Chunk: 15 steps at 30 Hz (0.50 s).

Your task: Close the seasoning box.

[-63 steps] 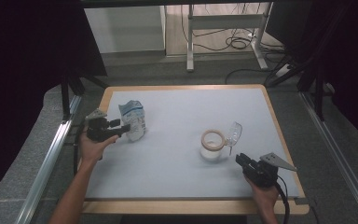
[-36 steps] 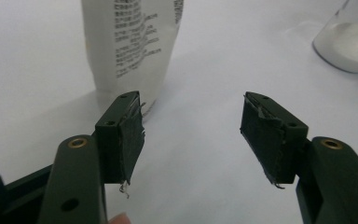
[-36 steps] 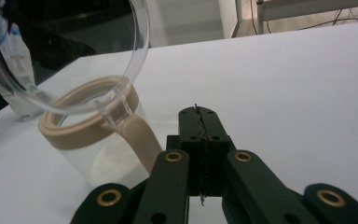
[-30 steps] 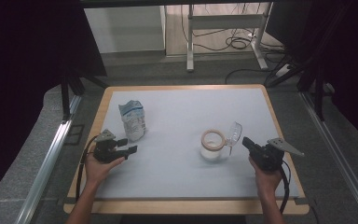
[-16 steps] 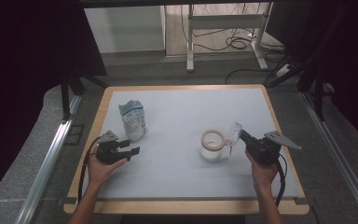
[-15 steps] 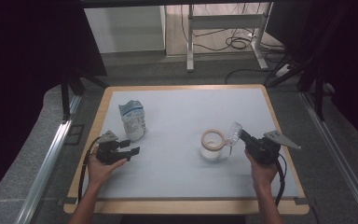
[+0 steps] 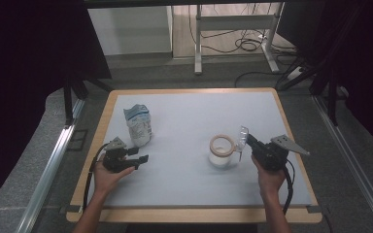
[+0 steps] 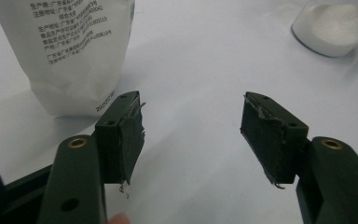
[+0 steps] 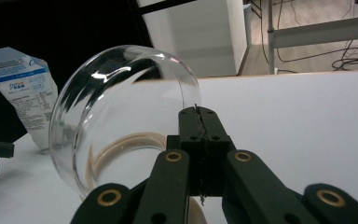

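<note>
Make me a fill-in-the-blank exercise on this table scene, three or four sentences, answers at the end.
1. The right gripper has its jaws ____ on the rim of the clear lid.
2. The left gripper has its jaws ____, with nothing between them.
3. The jar holds a powder whose colour is ____.
4. The printed bag stands nearer the ____ gripper.

Missing words: shut; open; white; left

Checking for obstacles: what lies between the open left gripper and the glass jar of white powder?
Only bare white tabletop, seen in the high view, separates the left gripper from the jar.
</note>
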Tool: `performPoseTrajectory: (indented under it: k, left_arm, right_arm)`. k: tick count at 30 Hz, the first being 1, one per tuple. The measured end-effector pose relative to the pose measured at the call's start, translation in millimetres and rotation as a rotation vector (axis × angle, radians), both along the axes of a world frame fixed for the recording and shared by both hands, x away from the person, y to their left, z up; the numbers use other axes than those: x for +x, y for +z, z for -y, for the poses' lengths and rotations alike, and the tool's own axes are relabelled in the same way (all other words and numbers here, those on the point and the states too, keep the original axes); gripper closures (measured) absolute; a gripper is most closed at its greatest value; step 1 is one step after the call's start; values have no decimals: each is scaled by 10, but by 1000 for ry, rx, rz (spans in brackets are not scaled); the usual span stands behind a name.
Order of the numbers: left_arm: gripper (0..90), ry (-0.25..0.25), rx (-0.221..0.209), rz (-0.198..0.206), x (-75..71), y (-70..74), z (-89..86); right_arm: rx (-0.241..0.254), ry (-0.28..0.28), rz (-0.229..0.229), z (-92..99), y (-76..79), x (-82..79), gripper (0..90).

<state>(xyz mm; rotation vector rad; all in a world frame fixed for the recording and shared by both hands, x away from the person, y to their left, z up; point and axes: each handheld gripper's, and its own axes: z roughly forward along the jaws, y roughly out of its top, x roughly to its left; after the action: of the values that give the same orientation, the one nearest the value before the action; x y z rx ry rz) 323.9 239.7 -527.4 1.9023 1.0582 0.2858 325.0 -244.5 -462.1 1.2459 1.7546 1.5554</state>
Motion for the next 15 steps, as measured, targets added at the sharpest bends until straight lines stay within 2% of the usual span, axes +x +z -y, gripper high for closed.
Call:
performPoseTrajectory:
  k: [15]
  left_arm:
    - [386,-11,12,-17,-4,-30,51]
  right_arm:
    - [-15,26,4,-102,5,-9,897]
